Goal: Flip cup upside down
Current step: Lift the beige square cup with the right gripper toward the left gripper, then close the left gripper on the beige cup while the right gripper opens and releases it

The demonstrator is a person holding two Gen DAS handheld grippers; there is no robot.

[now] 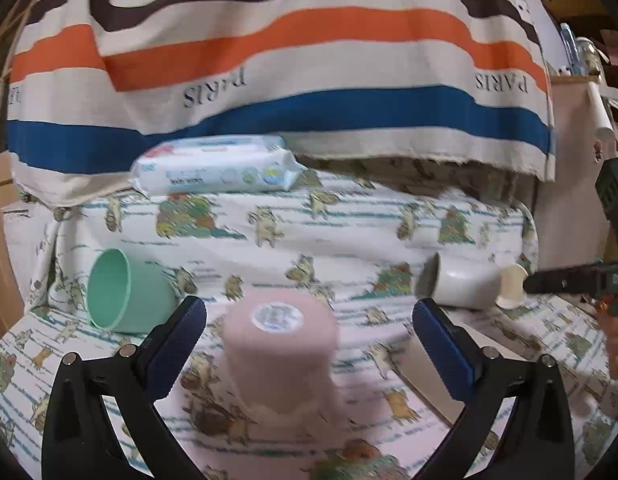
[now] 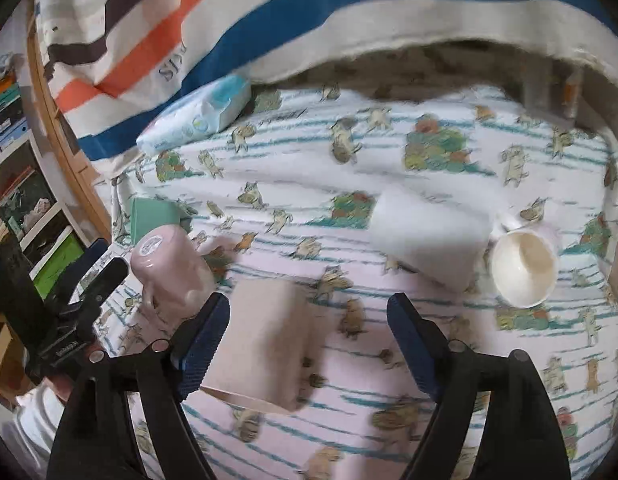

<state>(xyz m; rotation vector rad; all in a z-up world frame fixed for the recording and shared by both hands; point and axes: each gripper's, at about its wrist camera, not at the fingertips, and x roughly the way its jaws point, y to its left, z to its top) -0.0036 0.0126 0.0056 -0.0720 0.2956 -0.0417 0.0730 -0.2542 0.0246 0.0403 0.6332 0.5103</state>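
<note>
Pink cup [image 1: 280,354] upside down between our left tongs [image 1: 309,334], released; right tongs [image 2: 308,338] released too, over beige cup [image 2: 265,344].

An upturned cup [image 1: 279,360] stands on the cloth-covered surface [image 1: 349,236] between the spread left tongs [image 1: 309,344], touching neither finger. Behind and to its left a second cup [image 1: 127,292] lies on its side, and well off to the right a mug [image 1: 465,282] lies on its side too. At the back, a pack of wet wipes [image 1: 217,170] rests against a hanging cloth [image 1: 269,60].
</note>
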